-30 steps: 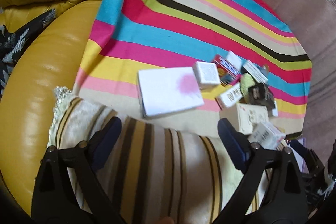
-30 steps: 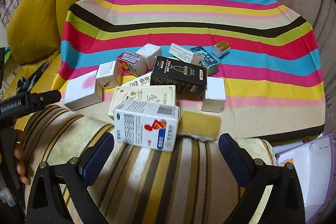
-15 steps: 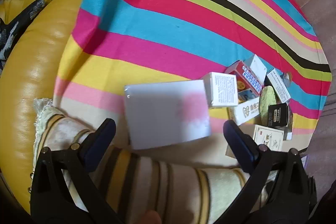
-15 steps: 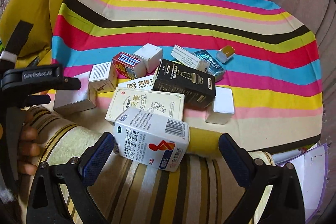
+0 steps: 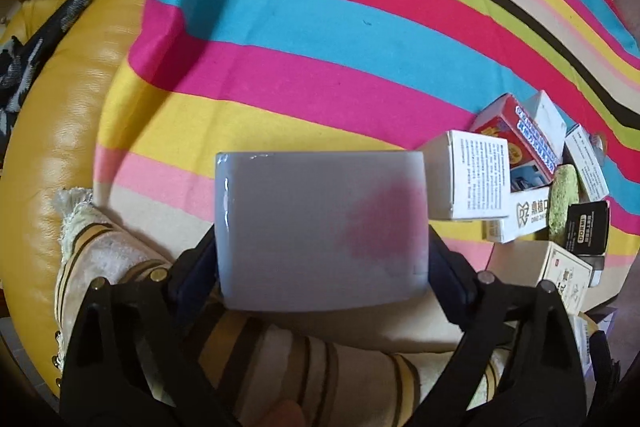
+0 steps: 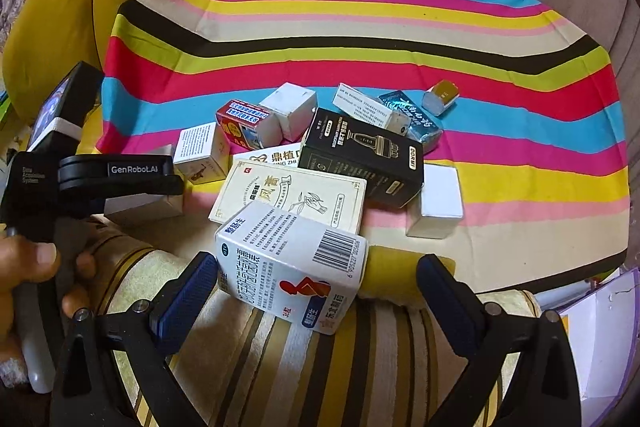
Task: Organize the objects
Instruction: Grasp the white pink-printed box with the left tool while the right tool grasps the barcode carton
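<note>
Yellow leather sofa (image 5: 60, 131) draped with a multicolour striped cloth (image 5: 304, 39), boxes heaped on it beside a brown-striped cushion (image 6: 320, 359)

Left gripper (image 5: 322, 267): jaws spread wide and set against both sides of a white box (image 5: 320, 227) with a blurred pink patch on top, which lies at the cloth's near left edge, apart from the heap; whether it is truly clamped cannot be told. Right gripper (image 6: 312, 287): jaws wide apart, gripping nothing, a white medicine carton (image 6: 292, 267) with barcode, blue Chinese print and a red figure between them, tilted on the cushion edge and touching the left pad. Black carton (image 6: 362, 157) reads "DORMI"; a cream carton (image 6: 288, 195) bears Chinese characters. The left tool in the right view is marked "GenRobot.AI"
</note>
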Motion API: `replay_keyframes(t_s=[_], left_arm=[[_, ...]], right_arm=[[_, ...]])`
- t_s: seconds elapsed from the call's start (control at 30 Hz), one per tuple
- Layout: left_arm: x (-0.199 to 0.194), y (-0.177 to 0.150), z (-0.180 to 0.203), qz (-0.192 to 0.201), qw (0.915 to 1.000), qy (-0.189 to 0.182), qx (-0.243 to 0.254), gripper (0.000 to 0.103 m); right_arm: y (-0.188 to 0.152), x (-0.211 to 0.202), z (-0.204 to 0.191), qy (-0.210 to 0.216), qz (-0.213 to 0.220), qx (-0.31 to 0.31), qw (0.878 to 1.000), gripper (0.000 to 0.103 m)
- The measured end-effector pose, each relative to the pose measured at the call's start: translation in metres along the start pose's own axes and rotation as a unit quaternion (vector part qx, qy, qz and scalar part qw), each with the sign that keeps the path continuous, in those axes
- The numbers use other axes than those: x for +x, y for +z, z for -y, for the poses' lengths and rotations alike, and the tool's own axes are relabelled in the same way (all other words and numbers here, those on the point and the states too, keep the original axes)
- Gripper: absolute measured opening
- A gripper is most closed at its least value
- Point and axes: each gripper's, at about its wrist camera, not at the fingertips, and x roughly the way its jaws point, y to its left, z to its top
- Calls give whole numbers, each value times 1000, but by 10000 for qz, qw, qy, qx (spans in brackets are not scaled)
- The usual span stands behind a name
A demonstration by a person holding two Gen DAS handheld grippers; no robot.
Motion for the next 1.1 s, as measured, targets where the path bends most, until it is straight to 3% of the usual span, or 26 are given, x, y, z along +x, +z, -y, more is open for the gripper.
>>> replay_keyframes(t_s=[0.23,0.4,0.57,0.7,0.77,1.1], left_arm=[[-7,-11,-1,161,9999,-37,26,94],[-9,-15,-3,224,9997,-31,54,94],[-12,-17,-9,337,9994,-85,81,94],[-23,-26,-13,537,9985,-137,36,93],[-30,-32,-16,652,9977,-179,5,93],[-66,-56,-3,1377,9901,-280,-37,93]], right_arm=[[-1,-10,-3,-81,116,-36,9999,100],[4,-2,-2,21,-139,355,9993,102],[8,7,-6,-223,-229,400,9987,102],[7,7,-12,-362,-135,237,9990,86],[6,3,-13,-280,-75,177,9994,72],[-8,-19,3,249,242,264,9990,71]])
